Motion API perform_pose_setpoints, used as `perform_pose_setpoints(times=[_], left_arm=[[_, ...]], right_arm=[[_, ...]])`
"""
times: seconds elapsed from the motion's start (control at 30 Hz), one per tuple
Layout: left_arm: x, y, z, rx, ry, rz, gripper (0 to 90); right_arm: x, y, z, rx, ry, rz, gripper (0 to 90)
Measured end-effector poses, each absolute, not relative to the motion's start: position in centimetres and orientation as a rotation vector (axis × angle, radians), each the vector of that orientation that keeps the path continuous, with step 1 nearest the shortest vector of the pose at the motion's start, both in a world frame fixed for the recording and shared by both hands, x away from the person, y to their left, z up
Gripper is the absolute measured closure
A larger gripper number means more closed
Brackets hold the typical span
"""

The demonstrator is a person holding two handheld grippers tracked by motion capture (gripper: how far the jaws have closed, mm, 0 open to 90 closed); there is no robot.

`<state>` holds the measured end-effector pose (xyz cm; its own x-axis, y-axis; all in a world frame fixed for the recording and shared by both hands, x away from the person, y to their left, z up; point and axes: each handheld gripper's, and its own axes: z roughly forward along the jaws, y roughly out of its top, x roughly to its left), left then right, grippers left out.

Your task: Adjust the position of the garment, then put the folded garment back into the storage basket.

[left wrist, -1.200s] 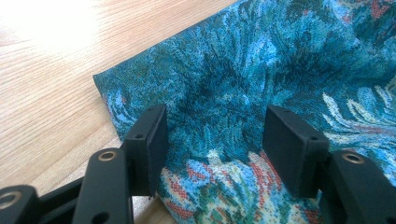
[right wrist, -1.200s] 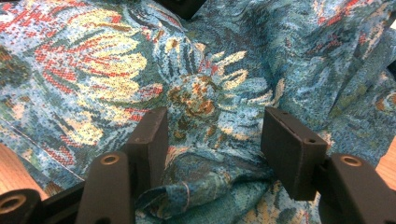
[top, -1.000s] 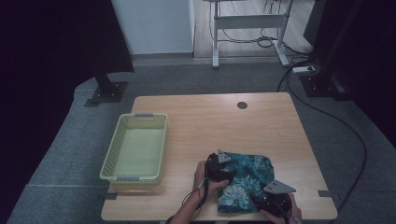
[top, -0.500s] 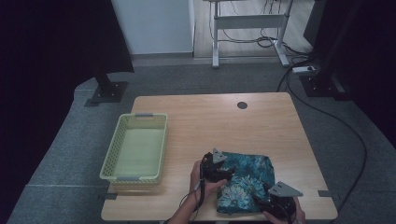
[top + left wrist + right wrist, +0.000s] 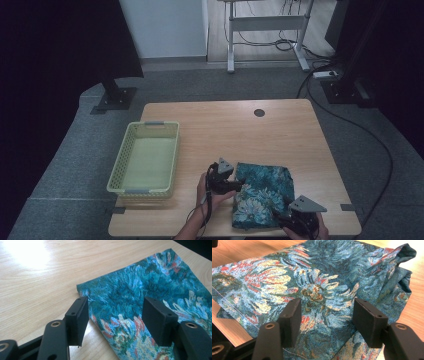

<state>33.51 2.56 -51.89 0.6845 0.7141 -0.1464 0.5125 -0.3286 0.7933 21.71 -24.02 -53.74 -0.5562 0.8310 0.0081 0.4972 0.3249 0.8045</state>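
A folded cloth point(image 5: 262, 195) with a teal flower pattern lies on the near right part of the wooden bench point(image 5: 240, 130). The left gripper point(image 5: 235, 186) is at the cloth's left edge, held by the left hand point(image 5: 207, 187). In the left gripper view its fingers point(image 5: 78, 318) stand apart, one over bare wood just beside the cloth's edge and the other over the fabric, and nothing is held between them. The right gripper point(image 5: 287, 219) is at the near right corner of the cloth. In the right gripper view its fingers point(image 5: 368, 320) are also apart, above the flower pattern, with no fabric pinched between them.

On the left part of the bench stands a pale green basket point(image 5: 122, 167), well apart from the cloth. A dark round hole point(image 5: 259, 113) is near the far edge of the bench. Beyond the bench, on the grey floor, stand a white desk frame point(image 5: 265, 30) and a black cable point(image 5: 380, 145).
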Motion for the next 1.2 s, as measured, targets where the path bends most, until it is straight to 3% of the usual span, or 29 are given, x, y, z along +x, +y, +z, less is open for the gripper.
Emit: perform_pose_setpoints(times=[1.2], left_arm=[[36.5, 0.4, -53.8, 2.041, 1.028, 0.208, 32.1]], right_arm=[[21.3, -24.6, -53.7, 1.179, 2.18, 1.109, 40.2]])
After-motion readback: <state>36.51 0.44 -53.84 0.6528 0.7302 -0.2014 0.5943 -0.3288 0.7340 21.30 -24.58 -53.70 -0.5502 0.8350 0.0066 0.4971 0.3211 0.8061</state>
